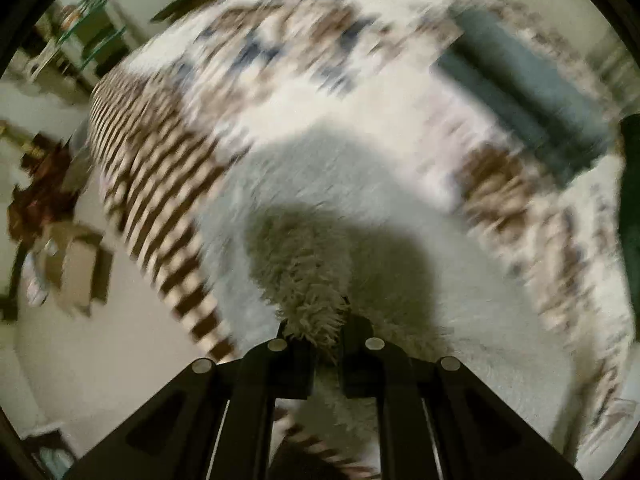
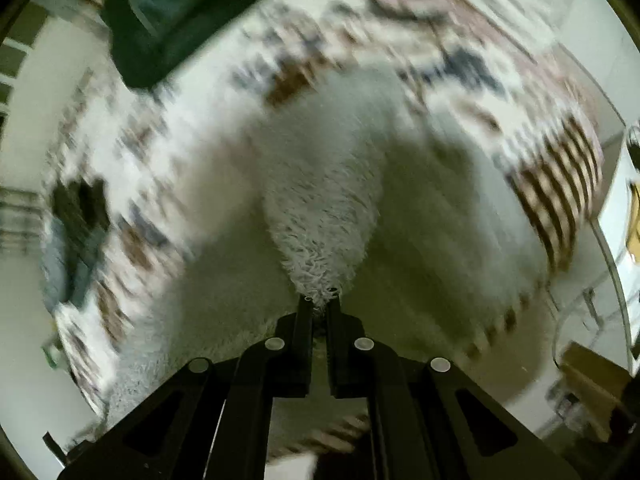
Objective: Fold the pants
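The pants [image 1: 332,184] are white, fluffy fleece, spread over a patterned bedspread. In the left wrist view my left gripper [image 1: 316,326] is shut on a bunched fold of the fleece, which rises from between the black fingers [image 1: 294,360]. In the right wrist view the pants [image 2: 332,184] hang as a tapering flap, and my right gripper [image 2: 320,302] is shut on its tip. Both views are motion-blurred. The rest of the garment lies below and around the grippers.
The bedspread [image 1: 288,48] has brown, blue and white patches and a brown-striped border [image 1: 160,184] at the bed edge. A dark green cloth [image 2: 168,12] and a grey-blue item [image 1: 520,80] lie on the bed. A cardboard box [image 1: 76,272] and shelves [image 1: 88,36] stand on the floor beside it.
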The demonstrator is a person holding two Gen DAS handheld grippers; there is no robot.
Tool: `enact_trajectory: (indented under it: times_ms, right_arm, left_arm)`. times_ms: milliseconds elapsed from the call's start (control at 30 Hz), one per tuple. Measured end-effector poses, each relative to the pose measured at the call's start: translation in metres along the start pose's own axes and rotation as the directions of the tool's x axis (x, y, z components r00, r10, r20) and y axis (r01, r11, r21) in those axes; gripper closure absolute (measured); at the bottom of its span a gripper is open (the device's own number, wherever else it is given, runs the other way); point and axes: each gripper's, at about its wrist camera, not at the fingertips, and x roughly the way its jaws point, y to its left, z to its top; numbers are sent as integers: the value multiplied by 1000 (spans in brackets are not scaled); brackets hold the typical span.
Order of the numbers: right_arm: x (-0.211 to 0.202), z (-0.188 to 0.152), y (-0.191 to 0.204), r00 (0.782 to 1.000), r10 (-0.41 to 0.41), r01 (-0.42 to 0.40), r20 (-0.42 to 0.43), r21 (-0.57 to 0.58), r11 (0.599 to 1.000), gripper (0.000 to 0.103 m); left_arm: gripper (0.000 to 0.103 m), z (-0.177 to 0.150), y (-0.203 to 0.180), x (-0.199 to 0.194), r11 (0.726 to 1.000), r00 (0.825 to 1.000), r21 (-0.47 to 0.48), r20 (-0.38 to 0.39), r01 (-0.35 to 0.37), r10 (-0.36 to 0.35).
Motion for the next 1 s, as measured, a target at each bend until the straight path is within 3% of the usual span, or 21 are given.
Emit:
enact_trajectory:
  times_ms: [133, 233, 300, 333, 367, 400, 433, 467, 533, 633, 733, 767, 833, 867, 900, 933, 967, 1000]
  right_arm:
    - [35, -31, -32, 994, -79, 76, -75, -46, 996, 97]
    - [60, -42, -51, 981, -129, 118, -144, -80, 990, 97]
    - [69, -41, -61, 972, -123, 108, -200, -83, 991, 84]
    - [68, -41, -67, 965, -126, 110, -232, -78, 991, 69]
    - [63, -41, -70, 965, -111, 97, -239, -67, 993, 60]
    - [54, -40, -73, 971, -88, 77, -223, -57, 995, 57]
    - [39, -38, -75, 980, -77, 67, -181, -58, 996, 50]
    - [27, -35, -75, 987, -79, 70, -141, -69, 995, 43]
    - [11, -27, -70, 994, -86, 79, -67, -107, 991, 34]
    - [10, 4, -41, 991, -129, 130, 20, -208, 969, 26]
    - [32, 28, 1, 973, -197, 226, 120, -327, 918, 23]
    - [47, 35, 22, 963, -229, 268, 145, -383, 884, 22]
    - [65, 44, 44, 944, -283, 330, 172, -444, 833, 22]
    - [75, 44, 51, 932, -311, 363, 187, -466, 807, 27]
    - [81, 45, 54, 922, -334, 388, 197, -465, 796, 38]
    - [80, 47, 51, 922, -332, 387, 200, -443, 809, 75]
    - [68, 53, 36, 928, -316, 370, 198, -368, 853, 91]
    - [61, 54, 25, 935, -293, 342, 198, -299, 891, 91]
  left_arm:
    - [96, -28, 36, 62, 997, 994, -75, -108, -37, 29]
    - [92, -35, 44, 76, 996, 994, -87, -105, -27, 18]
    - [92, -36, 41, 66, 996, 997, -85, -76, -12, 5]
    - [92, -37, 39, 60, 997, 998, -81, -55, 0, -4]
    - [88, -38, 37, 54, 997, 999, -80, -36, 9, -12]
    - [83, -37, 37, 48, 997, 1000, -80, -20, 15, -17]
    - [71, -36, 36, 42, 996, 1000, -82, 1, 24, -24]
    - [51, -35, 35, 37, 996, 999, -83, 22, 29, -27]
    - [22, -32, 34, 33, 997, 999, -79, 49, 7, -4]
    - [21, -31, 33, 36, 997, 997, -69, 69, -39, 43]
    - [21, -38, 23, 38, 994, 991, -18, 83, -105, 106]
    - [21, -41, 20, 39, 992, 989, 0, 84, -125, 124]
    - [21, -49, 12, 38, 989, 987, 48, 82, -141, 137]
    - [21, -55, 4, 36, 984, 984, 78, 82, -163, 157]
    - [21, -58, -2, 34, 979, 982, 102, 82, -177, 169]
    - [21, -64, -10, 30, 974, 981, 133, 84, -183, 173]
    - [21, -68, -16, 27, 970, 980, 151, 85, -189, 178]
    - [21, -70, -21, 25, 968, 980, 162, 84, -192, 180]
